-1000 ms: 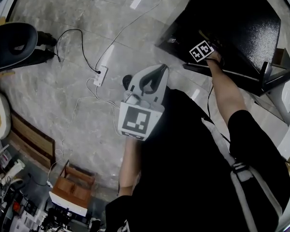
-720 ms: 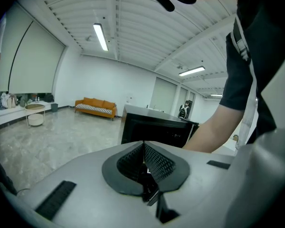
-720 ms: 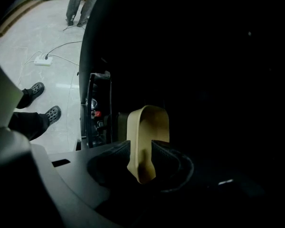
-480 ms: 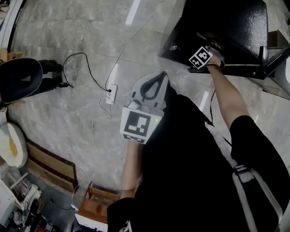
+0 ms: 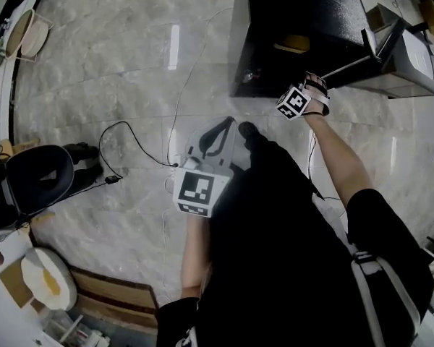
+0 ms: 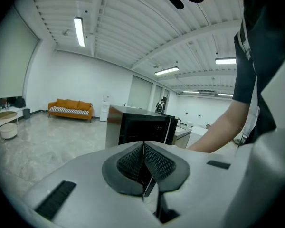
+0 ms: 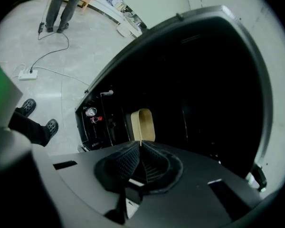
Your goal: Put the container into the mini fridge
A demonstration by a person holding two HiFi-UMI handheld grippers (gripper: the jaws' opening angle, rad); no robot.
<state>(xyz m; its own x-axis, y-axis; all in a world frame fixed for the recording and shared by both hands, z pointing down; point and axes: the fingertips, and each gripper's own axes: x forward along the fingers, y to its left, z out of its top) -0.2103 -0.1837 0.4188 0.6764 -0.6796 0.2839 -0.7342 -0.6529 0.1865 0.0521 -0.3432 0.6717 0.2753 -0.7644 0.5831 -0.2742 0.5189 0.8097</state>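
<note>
Container (image 7: 142, 124), tan, sits inside the open black mini fridge (image 7: 204, 80), which stands on the floor (image 5: 116, 71) at about 1 o'clock in the head view. Right gripper (image 7: 140, 145) points into the fridge opening, its jaws closing and all but together with nothing between them (the container lies beyond the tips at 12 o'clock, apart from them). Left gripper (image 6: 143, 144) is at the centre of the head view, jaws pressed together, empty.

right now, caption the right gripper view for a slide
Right gripper, jaws closing on nothing, faces the open mini fridge with the tan container standing inside.
</note>
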